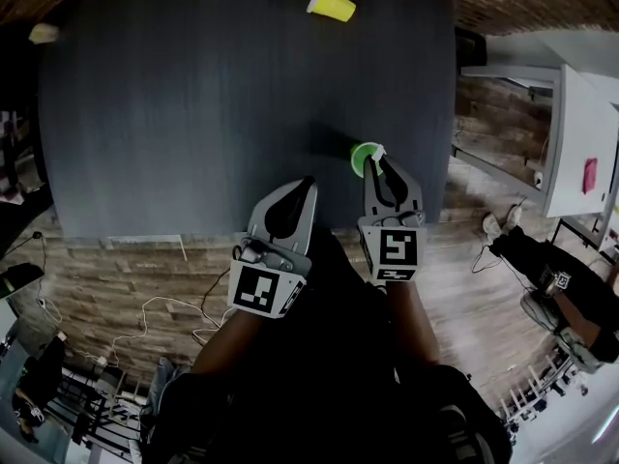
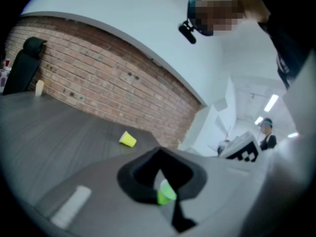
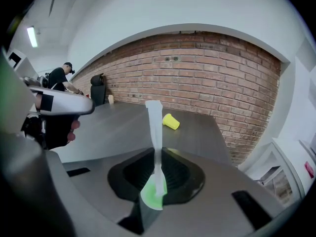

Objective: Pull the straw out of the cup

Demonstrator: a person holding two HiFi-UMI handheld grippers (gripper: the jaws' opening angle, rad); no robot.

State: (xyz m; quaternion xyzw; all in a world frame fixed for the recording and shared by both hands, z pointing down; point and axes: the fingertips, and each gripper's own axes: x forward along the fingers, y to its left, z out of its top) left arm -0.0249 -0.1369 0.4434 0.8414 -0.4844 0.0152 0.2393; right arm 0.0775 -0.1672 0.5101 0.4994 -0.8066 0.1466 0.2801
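Your right gripper (image 1: 382,160) has jaws clamped low on the straw (image 3: 154,127), just above the green cup (image 1: 358,158) at the table's (image 1: 193,114) near right edge, so a straight lift should clear it; left gripper (image 1: 308,184) idles alongside, jaws together, holding nothing.

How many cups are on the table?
2. A yellow cup lies on its side near the table's far edge; a green cup holding the straw stands near the front edge at the right tongs. A pale item at the far left corner is too small to identify.
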